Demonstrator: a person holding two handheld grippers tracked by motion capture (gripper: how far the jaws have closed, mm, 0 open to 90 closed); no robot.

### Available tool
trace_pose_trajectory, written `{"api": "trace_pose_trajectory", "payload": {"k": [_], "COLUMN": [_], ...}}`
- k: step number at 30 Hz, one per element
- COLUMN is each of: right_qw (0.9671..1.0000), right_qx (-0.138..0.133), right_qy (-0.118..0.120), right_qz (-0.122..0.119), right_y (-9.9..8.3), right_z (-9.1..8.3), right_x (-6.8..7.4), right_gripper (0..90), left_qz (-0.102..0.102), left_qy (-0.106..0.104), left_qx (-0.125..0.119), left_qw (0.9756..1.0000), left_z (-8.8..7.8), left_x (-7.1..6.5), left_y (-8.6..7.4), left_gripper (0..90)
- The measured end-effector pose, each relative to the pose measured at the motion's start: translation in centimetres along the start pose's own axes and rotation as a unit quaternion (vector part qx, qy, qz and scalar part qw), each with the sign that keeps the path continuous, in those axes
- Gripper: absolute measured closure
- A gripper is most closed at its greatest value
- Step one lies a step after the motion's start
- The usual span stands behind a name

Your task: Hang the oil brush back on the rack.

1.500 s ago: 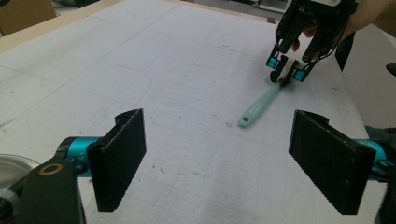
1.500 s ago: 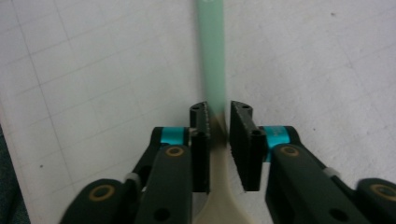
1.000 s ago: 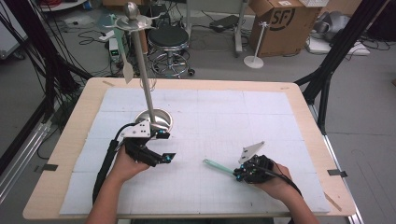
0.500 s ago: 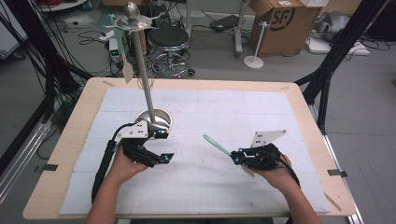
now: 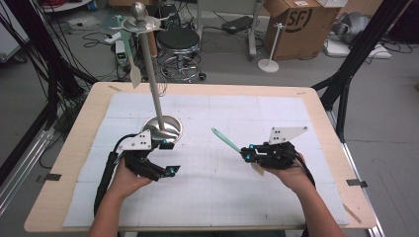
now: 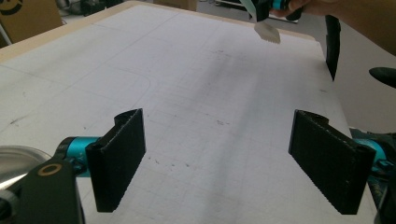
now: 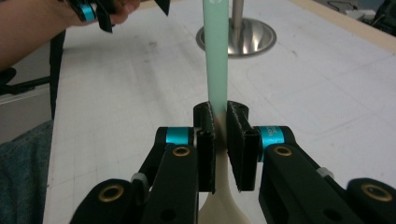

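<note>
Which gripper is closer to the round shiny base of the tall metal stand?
The left. The left gripper sits right beside the stand's base, fingers open and empty. The right gripper is off to the side across the mat, shut on a green-handled spatula.

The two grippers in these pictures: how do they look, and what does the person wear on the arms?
Both the left gripper and the right gripper are black, with turquoise rings at the joints, brass-coloured rivets and ribbed black pads. Each carries a grey three-cornered plate on top, and a black cable trails back. The forearms are bare, without sleeves.
</note>
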State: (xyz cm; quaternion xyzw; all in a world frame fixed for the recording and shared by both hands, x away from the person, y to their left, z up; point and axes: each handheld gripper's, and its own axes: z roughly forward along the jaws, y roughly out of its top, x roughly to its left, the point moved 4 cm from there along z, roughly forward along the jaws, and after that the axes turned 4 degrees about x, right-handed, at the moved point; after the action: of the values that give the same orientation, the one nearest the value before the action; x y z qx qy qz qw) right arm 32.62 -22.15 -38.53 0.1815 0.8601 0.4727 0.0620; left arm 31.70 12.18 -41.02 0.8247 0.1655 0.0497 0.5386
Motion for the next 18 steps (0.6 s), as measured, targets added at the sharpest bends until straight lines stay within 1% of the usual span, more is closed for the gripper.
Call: {"api": "trace_pose_trajectory", "payload": {"k": [2,6,7,8,10,12,13,15,16,18], "right_qw": [0.9999,0.9995,0.9994,0.9993,0.9987,0.9982,0.9979,0.9975,0.9969,0.9964], "right_qx": [-0.011,-0.028,-0.029,-0.033,-0.045,-0.052,-0.055,-0.058,-0.063,-0.066], "right_qy": [0.003,0.007,0.010,0.008,0.019,0.016,0.023,0.022,0.023,0.023], "right_qz": [-0.008,-0.015,-0.013,-0.018,-0.017,-0.027,-0.027,-0.035,-0.040,-0.047], "right_y": [0.8,2.2,2.5,2.9,3.9,4.8,5.3,6.1,6.6,7.8], "right_z": [0.0,0.0,0.1,0.1,0.1,0.2,0.3,0.4,0.5,0.7], "right_x": [-0.3,-0.9,-0.9,-1.2,-1.4,-1.7,-1.8,-1.9,-2.0,-2.2], "right_gripper": [83.4,83.4,83.4,83.4,83.4,83.4,83.4,83.4,83.4,83.4], "left_qz": [0.000,-0.001,-0.001,0.000,-0.002,-0.002,-0.001,0.000,-0.002,-0.002], "left_qy": [-0.001,0.003,0.003,0.003,0.007,0.006,0.005,0.002,0.002,0.003], "left_qx": [0.001,0.000,0.001,0.001,0.001,-0.002,-0.001,-0.004,-0.005,-0.004], "left_qw": [1.0000,1.0000,1.0000,1.0000,1.0000,1.0000,1.0000,1.0000,1.0000,1.0000], "left_z": [-0.2,-0.4,-0.5,-0.6,-0.7,-0.8,-0.9,-1.0,-1.1,-1.2], "left_x": [-0.1,-0.2,-0.3,-0.2,-0.2,-0.2,-0.2,-0.1,-0.2,-0.1], "left_y": [-0.1,-0.2,-0.2,-0.2,-0.3,-0.3,-0.3,-0.5,-0.5,-0.5], "left_gripper": [19.2,19.2,19.2,19.1,19.2,19.1,19.2,19.2,19.2,19.1]}}
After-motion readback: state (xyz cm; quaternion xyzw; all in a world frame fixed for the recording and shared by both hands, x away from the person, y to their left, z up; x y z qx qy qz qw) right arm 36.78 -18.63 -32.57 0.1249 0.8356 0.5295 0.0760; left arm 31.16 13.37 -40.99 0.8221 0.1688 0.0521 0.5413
